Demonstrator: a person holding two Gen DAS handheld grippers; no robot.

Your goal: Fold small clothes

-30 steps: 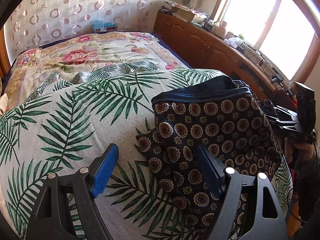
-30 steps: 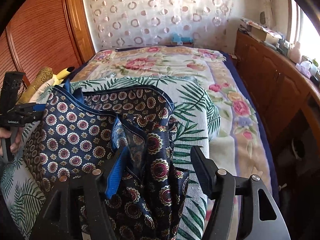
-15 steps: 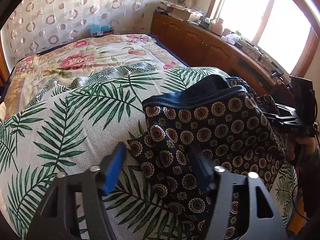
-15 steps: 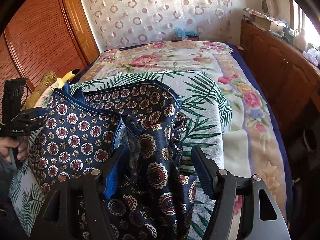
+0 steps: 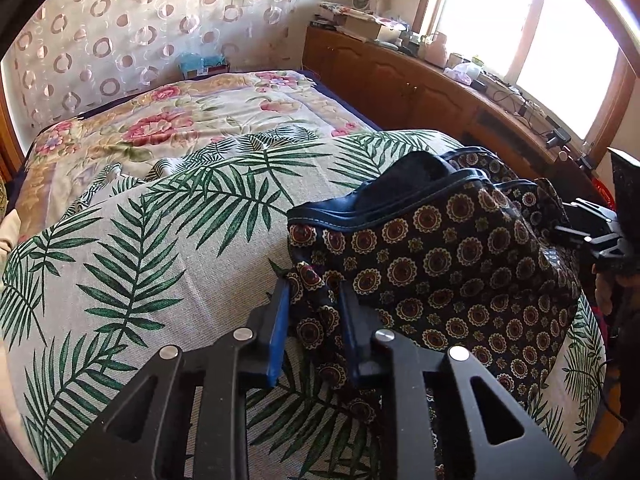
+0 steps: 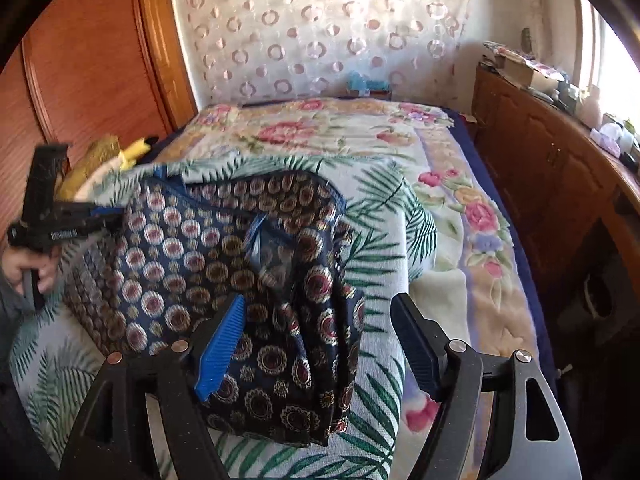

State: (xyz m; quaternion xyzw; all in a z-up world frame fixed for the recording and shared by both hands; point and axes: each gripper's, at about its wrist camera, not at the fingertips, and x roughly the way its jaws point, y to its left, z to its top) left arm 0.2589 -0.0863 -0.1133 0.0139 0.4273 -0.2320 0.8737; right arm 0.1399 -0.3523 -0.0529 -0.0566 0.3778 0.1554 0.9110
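One patterned garment, two grippers, on a bed.

One navy medallion-print garment [image 5: 448,264], bunched, with a smooth dark waistband, lay on one woven palm-leaf cover [image 5: 132,264] over one floral blanket [image 6: 344,132]. Left gripper [image 5: 314,312]: jaws narrow, pinching a garment corner. Right gripper [image 6: 318,340]: jaws wide, straddling the cloth.

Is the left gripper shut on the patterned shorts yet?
Yes, shut. The left gripper has both blue pads pinching a bunched corner of the patterned shorts, with no visible gap either side of the cloth.
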